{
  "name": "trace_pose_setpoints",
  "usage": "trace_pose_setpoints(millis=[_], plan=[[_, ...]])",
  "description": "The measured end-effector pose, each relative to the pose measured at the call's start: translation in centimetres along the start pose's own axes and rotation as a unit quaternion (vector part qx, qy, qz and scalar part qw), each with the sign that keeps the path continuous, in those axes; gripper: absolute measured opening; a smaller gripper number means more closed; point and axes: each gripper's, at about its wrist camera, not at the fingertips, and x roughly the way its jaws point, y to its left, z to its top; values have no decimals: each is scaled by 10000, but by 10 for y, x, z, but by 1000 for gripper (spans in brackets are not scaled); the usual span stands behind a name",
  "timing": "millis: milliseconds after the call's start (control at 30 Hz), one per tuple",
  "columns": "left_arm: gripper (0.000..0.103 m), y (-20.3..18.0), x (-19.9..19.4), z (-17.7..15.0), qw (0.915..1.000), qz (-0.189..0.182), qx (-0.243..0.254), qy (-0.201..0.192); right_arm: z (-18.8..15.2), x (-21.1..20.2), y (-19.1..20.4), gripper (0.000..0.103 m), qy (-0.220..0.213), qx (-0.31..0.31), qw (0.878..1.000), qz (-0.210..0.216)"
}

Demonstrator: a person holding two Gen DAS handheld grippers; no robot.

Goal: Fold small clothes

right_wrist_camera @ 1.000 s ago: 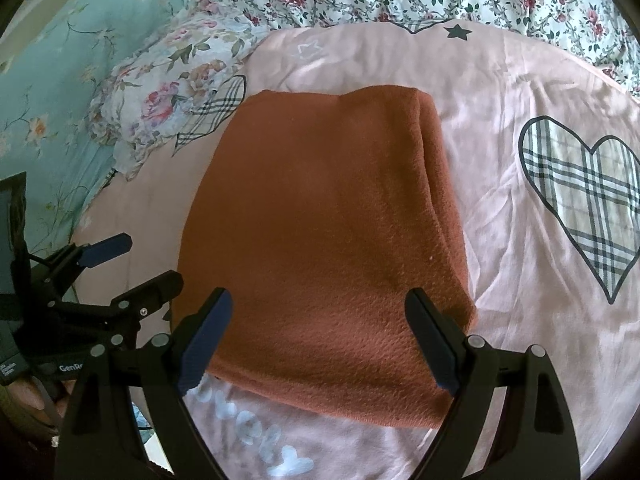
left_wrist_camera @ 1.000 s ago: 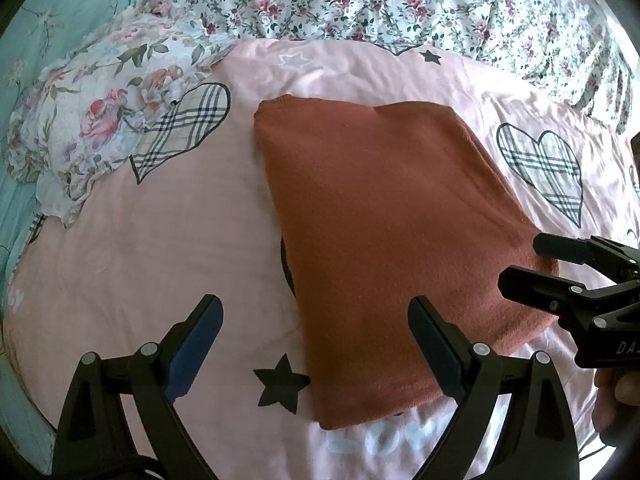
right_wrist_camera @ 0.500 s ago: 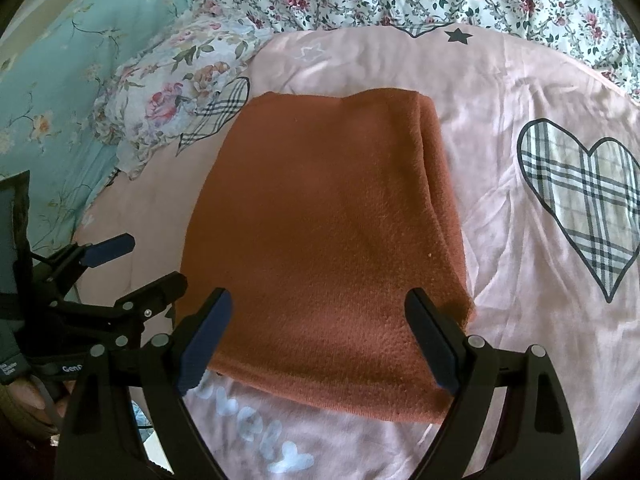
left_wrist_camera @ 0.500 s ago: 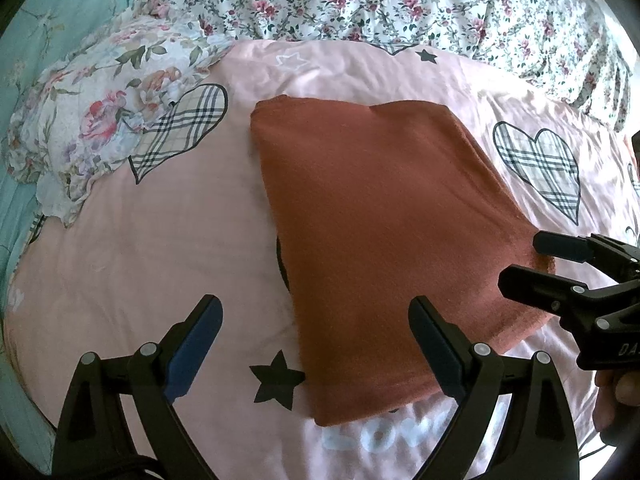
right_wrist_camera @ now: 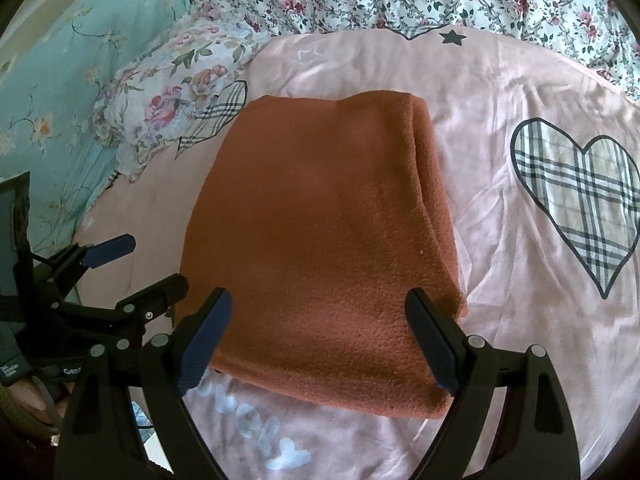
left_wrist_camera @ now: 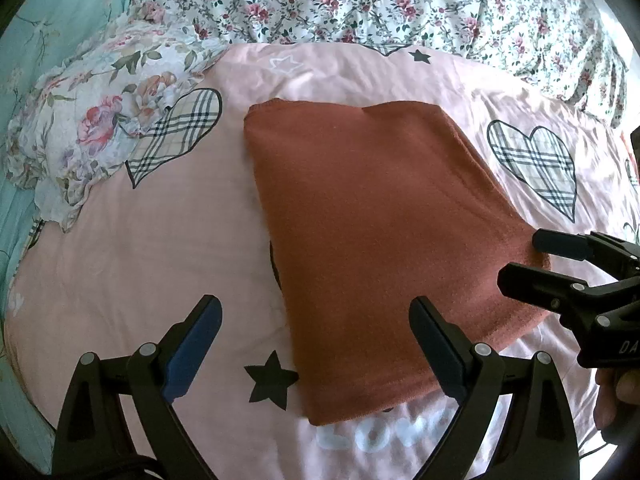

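Note:
A rust-orange fleece cloth (left_wrist_camera: pixel 372 224) lies folded into a neat rectangle on the pink bedsheet (left_wrist_camera: pixel 132 264); it also shows in the right wrist view (right_wrist_camera: pixel 316 240). My left gripper (left_wrist_camera: pixel 316 344) is open and empty, hovering over the cloth's near left corner. My right gripper (right_wrist_camera: pixel 320 336) is open and empty above the cloth's near edge. Each gripper shows in the other's view: the right one (left_wrist_camera: pixel 528 256) at the cloth's right corner, the left one (right_wrist_camera: pixel 148 264) just left of the cloth.
A floral pillow (left_wrist_camera: pixel 100 132) lies at the far left, overlapping a plaid heart print. A flowered quilt (left_wrist_camera: pixel 360 4) runs along the back. Teal bedding (right_wrist_camera: pixel 52 72) lies at the left. The sheet carries heart and star prints.
Both grippers have drawn back slightly from the cloth, staying open. The cloth has not moved.

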Motion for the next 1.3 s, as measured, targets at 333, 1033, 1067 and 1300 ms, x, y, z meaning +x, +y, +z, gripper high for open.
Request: trace_pose_setpoints(millis=[333,1033,1067,1300], plan=[[95,-2,0,0,10000,-5,-16,19,0,0,0,89,15,5,10000,3],[95,0,0,0,10000,-33,-14,27,0,2,5,89,-41,-14,10000,-23],[95,0,1,0,10000,-35,-20,31,0,2,5,89,-42,-15,10000,-23],[95,1,2,0,10000,-39,-22,43,0,2,6,89,-49,-10,10000,-23]])
